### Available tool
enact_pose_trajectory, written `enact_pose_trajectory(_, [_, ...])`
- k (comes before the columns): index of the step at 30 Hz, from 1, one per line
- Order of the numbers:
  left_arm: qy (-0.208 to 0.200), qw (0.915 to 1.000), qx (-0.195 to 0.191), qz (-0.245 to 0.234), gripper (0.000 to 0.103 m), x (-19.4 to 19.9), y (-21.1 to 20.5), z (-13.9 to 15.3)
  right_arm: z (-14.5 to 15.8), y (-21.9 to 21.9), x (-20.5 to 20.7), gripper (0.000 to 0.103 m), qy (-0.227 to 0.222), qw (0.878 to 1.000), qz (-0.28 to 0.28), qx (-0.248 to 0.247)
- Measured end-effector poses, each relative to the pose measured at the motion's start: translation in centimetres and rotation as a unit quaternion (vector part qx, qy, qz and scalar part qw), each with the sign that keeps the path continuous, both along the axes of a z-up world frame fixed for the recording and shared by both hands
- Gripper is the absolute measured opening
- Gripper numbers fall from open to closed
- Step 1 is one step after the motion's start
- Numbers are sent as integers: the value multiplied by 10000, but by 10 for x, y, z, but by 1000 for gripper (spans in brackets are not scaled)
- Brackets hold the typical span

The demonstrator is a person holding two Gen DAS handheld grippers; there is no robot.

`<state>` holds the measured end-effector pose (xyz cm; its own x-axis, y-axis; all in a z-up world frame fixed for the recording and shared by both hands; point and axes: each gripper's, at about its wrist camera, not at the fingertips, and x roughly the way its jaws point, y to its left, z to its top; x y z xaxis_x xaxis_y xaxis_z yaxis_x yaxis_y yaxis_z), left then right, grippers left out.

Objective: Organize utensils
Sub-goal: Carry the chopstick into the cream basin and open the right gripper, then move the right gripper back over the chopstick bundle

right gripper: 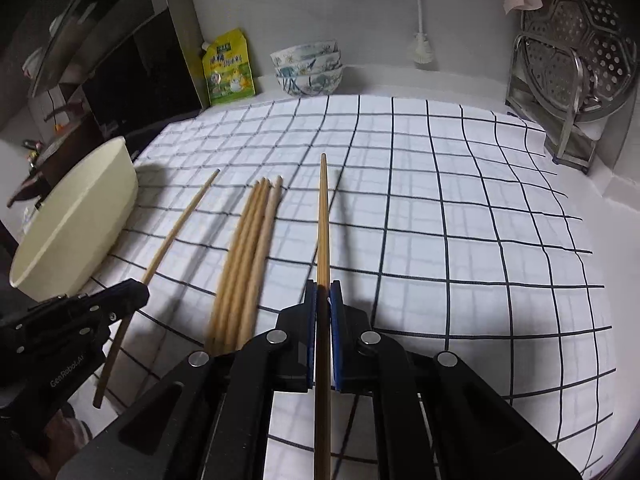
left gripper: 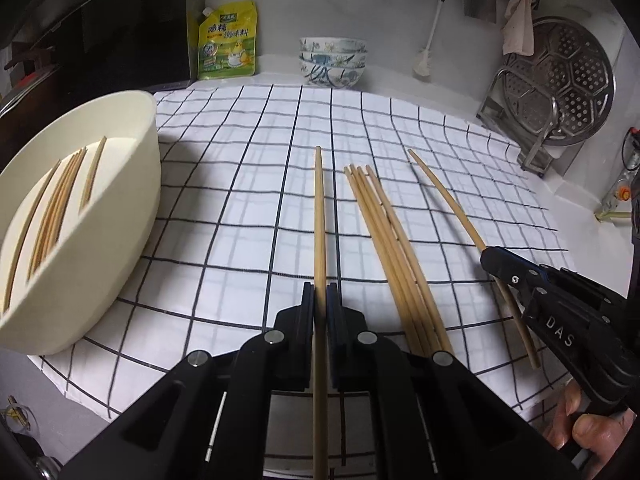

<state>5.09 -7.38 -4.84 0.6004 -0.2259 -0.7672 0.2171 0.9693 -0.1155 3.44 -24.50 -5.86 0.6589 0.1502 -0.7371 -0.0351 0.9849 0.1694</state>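
Left gripper (left gripper: 320, 300) is seen nearest the lens, jaws clamped on a single chopstick (left gripper: 319, 216); the stick is pinched between the blue pads and runs forward past them, tip raised over the checked cloth (left gripper: 248, 184), shadow cast just beside it. Right gripper (right gripper: 323, 300) is likewise clamped on its own chopstick (right gripper: 323, 224), held the same way, pointing away from the lens over the cloth. In the left wrist view the right gripper (left gripper: 504, 268) is seen at the right edge, with part of a hand (left gripper: 576, 420) visible below it; in the right wrist view the left gripper (right gripper: 132, 292) is seen at the left edge, its stick (right gripper: 176, 232) angled toward the bowl. Loose bundle of chopsticks (left gripper: 384, 248) is left lying on the cloth, between the two held sticks, roughly parallel to them. Cream bowl (left gripper: 132, 208) is placed on the cloth's left edge, left of the bundle, well apart from it; more chopsticks (left gripper: 56, 208) are seen lying inside. Beyond the cloth's far edge, stacked patterned bowls (left gripper: 332, 60) and a yellow seasoning pouch (left gripper: 228, 44) are set against the wall. Off the cloth's far right corner, a perforated steamer plate (left gripper: 560, 80) is propped upright in a metal rack.
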Motion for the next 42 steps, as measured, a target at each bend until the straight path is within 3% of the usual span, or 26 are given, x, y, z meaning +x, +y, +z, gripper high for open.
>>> enact_pose_trajectory(10, [-649,9976,-216,102,7,-9,61,63,60,48,-5,6,-642,9965,257,472])
enact_pose_trajectory(20, [-872,9898,75,1120,7,19,191,86,95,174,47,6,-762,9864,1265,716])
enact_pose_trajectory(28, [-551,9875,211,1461,7,47,248,63,74,275,91,6,-246,9808,1831,620])
enact_pose_trajectory(36, [-283,9860,328,1610,8,54,262,39,47,302,102,7,106,9814,1849,498])
enact_pose_trajectory(37, [-262,9854,314,1651,13,54,263,39,44,298,101,7,115,9818,1827,500])
enact_pose_trajectory(39, [-266,9843,230,1731,35,51,268,38,44,293,99,13,60,9832,1758,496])
enact_pose_trajectory(41, [-413,9821,173,1830,68,46,272,40,45,287,97,16,6,9847,1679,462])
enact_pose_trajectory(42, [-491,9807,188,1884,69,43,274,42,45,284,94,16,-24,9852,1656,442])
